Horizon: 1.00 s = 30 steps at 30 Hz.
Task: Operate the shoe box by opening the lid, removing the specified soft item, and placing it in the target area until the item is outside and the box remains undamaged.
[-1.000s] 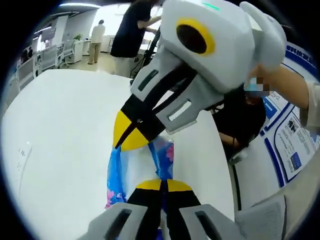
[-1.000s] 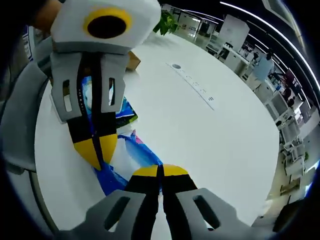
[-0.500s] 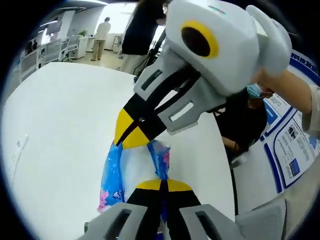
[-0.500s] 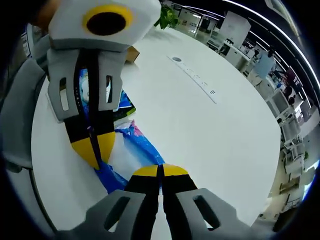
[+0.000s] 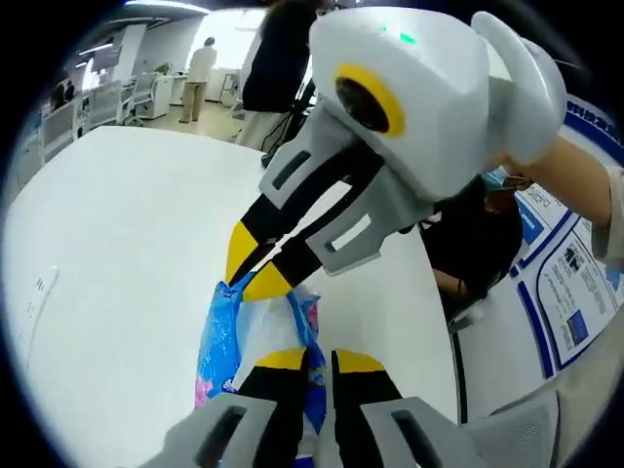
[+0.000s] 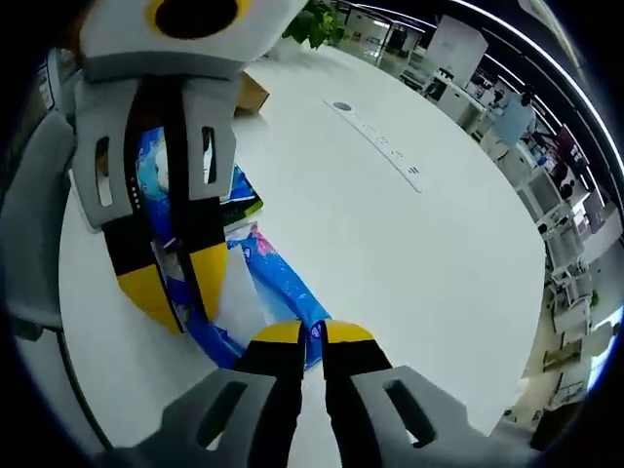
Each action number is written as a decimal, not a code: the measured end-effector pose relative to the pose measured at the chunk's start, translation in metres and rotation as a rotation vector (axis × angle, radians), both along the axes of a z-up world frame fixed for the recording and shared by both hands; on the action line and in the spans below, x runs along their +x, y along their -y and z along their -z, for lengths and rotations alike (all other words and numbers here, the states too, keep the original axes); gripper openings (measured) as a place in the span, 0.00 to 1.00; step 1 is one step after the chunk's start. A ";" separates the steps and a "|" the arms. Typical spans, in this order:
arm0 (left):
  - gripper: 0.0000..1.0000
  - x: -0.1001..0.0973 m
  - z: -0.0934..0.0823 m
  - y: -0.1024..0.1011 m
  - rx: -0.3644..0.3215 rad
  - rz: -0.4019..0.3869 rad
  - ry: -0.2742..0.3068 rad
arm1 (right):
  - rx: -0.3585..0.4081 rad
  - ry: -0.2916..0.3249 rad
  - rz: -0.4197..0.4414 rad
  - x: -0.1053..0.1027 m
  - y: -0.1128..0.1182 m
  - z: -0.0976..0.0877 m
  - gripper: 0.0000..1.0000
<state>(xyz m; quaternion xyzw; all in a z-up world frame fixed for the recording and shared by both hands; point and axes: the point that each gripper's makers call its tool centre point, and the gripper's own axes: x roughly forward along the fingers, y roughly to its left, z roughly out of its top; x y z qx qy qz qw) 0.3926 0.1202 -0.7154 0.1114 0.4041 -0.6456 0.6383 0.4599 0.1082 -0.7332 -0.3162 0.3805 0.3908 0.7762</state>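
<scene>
Placing step, by the look of it: the soft item, a blue plastic pack [image 5: 255, 336] w/ pink print & a white middle, is already out of the box and lying on the white table [image 5: 117, 253]. Left gripper [image 5: 307, 359] has its yellow-tipped jaws a little apart, pack's near edge sitting in the gap betw. them, so grip looks loosened rather than tight. Right gripper [image 6: 302, 333] likewise: jaws slightly parted w/ a strip of blue film betw. them, in the right gripper view the pack [image 6: 283, 292] runs away from it across the table [image 6: 409, 263]. Each gripper also shows in the other's view, jaws parted at the far end of the pack. Both seem to be letting go, approx at the same time. Behind the left gripper in the right gripper view there's a colourful flat thing [image 6: 234, 200] and a brown cardboard box [image 6: 252, 93], can't tell if that's the shoe box or if lid's intact. Next move prob: open fully, back both grippers off w/o snagging the film, leave pack flat in target area
</scene>
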 end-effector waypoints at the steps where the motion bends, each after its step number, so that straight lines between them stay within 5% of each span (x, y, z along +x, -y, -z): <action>1: 0.10 0.000 -0.002 0.000 -0.002 0.001 0.005 | -0.001 0.004 0.003 0.000 0.000 -0.002 0.09; 14: 0.21 -0.005 -0.035 -0.015 -0.025 0.002 0.102 | 0.054 0.026 0.042 -0.011 -0.010 -0.034 0.24; 30: 0.31 -0.020 -0.076 -0.055 -0.036 -0.035 0.152 | 0.094 0.060 0.045 -0.037 -0.030 -0.080 0.33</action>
